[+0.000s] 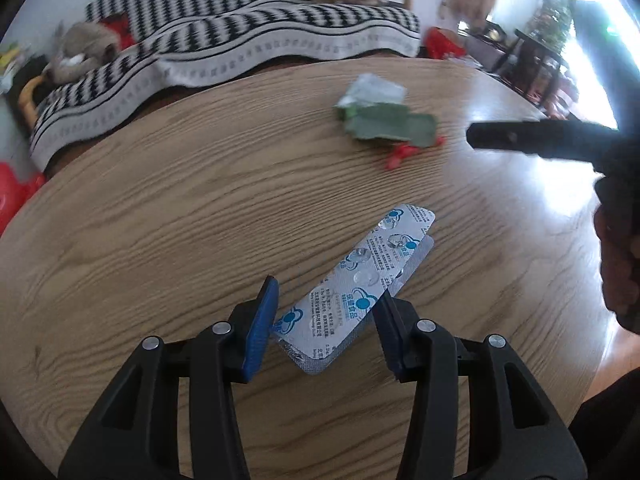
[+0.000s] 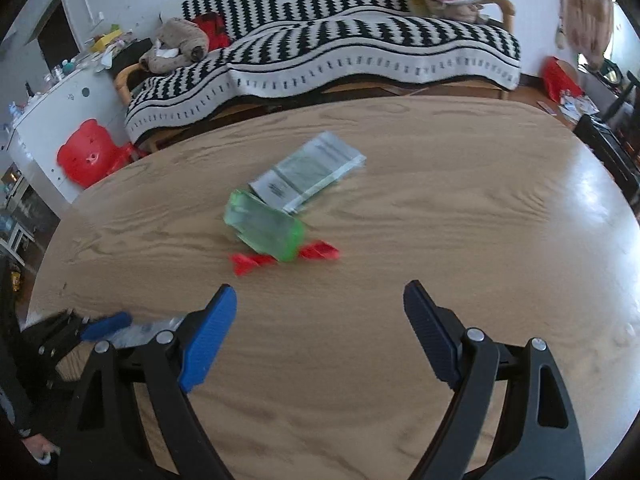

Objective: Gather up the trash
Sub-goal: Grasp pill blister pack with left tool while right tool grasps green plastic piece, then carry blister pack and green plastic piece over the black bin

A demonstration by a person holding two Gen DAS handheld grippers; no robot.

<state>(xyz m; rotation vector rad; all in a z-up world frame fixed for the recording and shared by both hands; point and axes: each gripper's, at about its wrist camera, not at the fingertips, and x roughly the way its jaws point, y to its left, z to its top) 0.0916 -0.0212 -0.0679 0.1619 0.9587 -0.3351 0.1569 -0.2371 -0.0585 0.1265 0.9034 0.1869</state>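
A silver blister pack [image 1: 360, 280] printed in blue sits between the blue pads of my left gripper [image 1: 328, 288], which is shut on its near end; a second foil sheet shows under it. The same pack [image 2: 148, 328] appears low at the left of the right wrist view. Farther out on the wooden table [image 1: 160, 200] lie a green wrapper [image 1: 384, 124], a red wrapper [image 1: 400, 154] and a pale packet [image 1: 372, 90]. My right gripper [image 2: 320, 288] hangs open and empty, short of the green wrapper [image 2: 266, 230], red wrapper [image 2: 248, 262] and pale packet [image 2: 312, 172].
One black finger [image 1: 516, 138] of the right gripper reaches in from the right, with a person's hand [image 1: 616, 264] behind it. Beyond the table stands a sofa with a black-and-white cover [image 2: 360, 48]. A red bear-shaped stool [image 2: 86, 152] and white cabinet [image 2: 52, 108] are at left.
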